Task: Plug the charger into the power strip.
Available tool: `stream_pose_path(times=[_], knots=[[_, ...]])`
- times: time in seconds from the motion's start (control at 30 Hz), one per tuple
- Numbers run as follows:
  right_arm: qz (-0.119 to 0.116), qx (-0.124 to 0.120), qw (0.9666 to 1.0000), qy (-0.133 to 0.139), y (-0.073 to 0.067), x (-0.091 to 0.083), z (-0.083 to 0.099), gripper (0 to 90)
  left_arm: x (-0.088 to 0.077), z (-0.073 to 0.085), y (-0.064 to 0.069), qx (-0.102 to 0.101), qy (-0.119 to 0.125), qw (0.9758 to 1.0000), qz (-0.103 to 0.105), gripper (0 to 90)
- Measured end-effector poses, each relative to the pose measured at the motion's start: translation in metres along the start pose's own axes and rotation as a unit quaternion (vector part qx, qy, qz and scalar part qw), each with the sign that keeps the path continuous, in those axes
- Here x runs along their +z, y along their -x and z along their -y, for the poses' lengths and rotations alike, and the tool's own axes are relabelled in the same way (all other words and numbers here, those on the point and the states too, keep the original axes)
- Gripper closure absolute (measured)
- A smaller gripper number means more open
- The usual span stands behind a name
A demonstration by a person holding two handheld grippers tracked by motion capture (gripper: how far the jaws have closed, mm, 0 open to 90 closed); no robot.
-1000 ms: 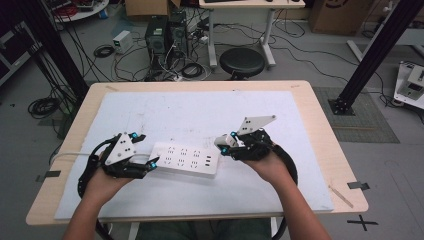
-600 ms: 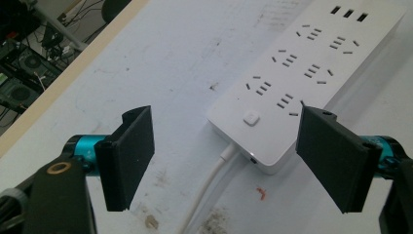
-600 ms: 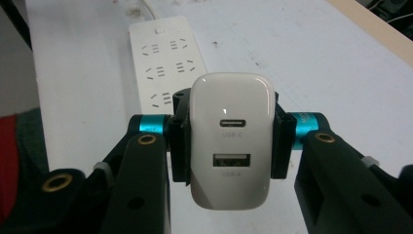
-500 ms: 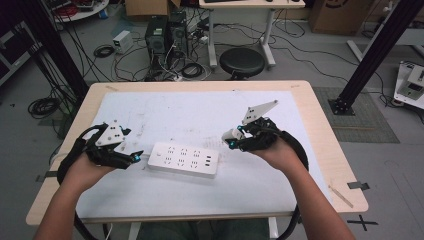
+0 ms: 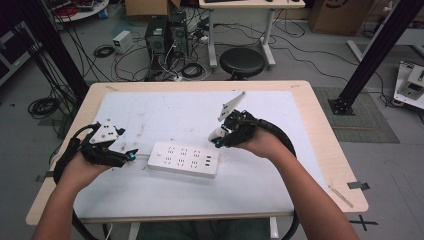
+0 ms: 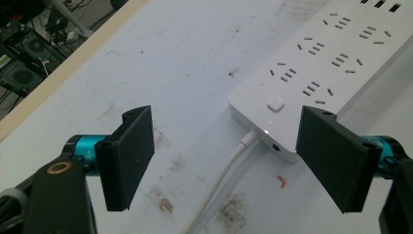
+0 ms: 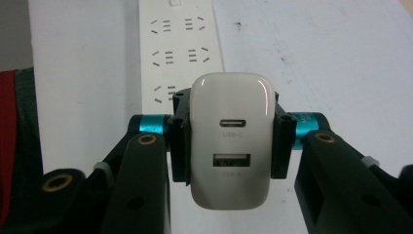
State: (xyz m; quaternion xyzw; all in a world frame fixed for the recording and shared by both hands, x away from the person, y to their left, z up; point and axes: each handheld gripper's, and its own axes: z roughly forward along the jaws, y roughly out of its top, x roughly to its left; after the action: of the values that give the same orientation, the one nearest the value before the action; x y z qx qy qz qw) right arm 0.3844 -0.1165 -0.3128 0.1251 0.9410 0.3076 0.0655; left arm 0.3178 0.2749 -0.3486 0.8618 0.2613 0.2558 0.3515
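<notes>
A white power strip [image 5: 183,159] lies near the table's front middle; its switch end and white cable [image 6: 221,185] face my left gripper. My left gripper [image 5: 131,155] [image 6: 229,161] is open just left of the strip [image 6: 316,63], its black pads [image 6: 127,156] wide apart and off the strip. My right gripper [image 5: 218,137] [image 7: 229,141] hovers above the strip's right end [image 7: 178,48], shut on a white USB charger [image 7: 230,141] [image 5: 216,134] whose two ports face the camera.
A white mat [image 5: 190,115] covers the wooden table [image 5: 320,130], stained in places. A small red scrap [image 6: 282,181] lies by the strip's end. Beyond the table's far edge stand a black stool [image 5: 242,62], computers and tangled cables on the floor.
My left gripper has let go of the strip's left end, drawn back to the left and opened. My right gripper has lifted up and away from the strip with the charger.
</notes>
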Motion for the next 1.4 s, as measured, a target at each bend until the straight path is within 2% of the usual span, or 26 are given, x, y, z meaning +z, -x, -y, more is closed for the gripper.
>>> stream_pose_path(times=[0.1, 0.17, 0.4, 0.6, 0.73, 0.83, 0.9, 0.97, 1.4], knots=[[-0.009, -0.01, 0.9998, -0.017, 0.001, 0.008, -0.011, 63.2, -0.003, 0.002, 0.0, 0.002, 0.0, 1.0, -0.003, 21.9], [-0.012, -0.013, 0.9997, -0.019, 0.001, 0.011, -0.015, 63.2, -0.004, 0.003, 0.001, 0.0, 0.002, 1.0, -0.005, 21.9], [-0.043, -0.03, 0.997, -0.057, 0.004, 0.04, -0.037, 63.2, -0.01, 0.009, -0.001, -0.002, 0.002, 0.9999, -0.012, 21.9], [-0.068, -0.041, 0.9917, -0.101, 0.007, 0.064, -0.046, 63.2, -0.013, 0.017, -0.003, -0.007, 0.0, 0.9998, -0.017, 21.9], [-0.084, -0.05, 0.987, -0.128, 0.007, 0.077, -0.051, 63.3, -0.013, 0.022, -0.003, -0.009, -0.002, 0.9998, -0.017, 21.9], [-0.085, -0.056, 0.985, -0.139, 0.006, 0.082, -0.053, 63.2, -0.012, 0.024, -0.002, -0.012, -0.001, 0.9998, -0.016, 21.9], [-0.088, -0.062, 0.9814, -0.159, 0.006, 0.089, -0.055, 63.3, -0.011, 0.026, -0.002, -0.013, -0.002, 0.9998, -0.016, 21.9], [-0.089, -0.061, 0.9799, -0.168, 0.006, 0.092, -0.055, 63.3, -0.01, 0.028, -0.002, -0.012, -0.002, 0.9998, -0.014, 21.9], [-0.088, -0.059, 0.9773, -0.184, 0.006, 0.102, -0.054, 63.3, -0.006, 0.029, -0.002, -0.014, 0.0, 0.9998, -0.013, 21.9]])
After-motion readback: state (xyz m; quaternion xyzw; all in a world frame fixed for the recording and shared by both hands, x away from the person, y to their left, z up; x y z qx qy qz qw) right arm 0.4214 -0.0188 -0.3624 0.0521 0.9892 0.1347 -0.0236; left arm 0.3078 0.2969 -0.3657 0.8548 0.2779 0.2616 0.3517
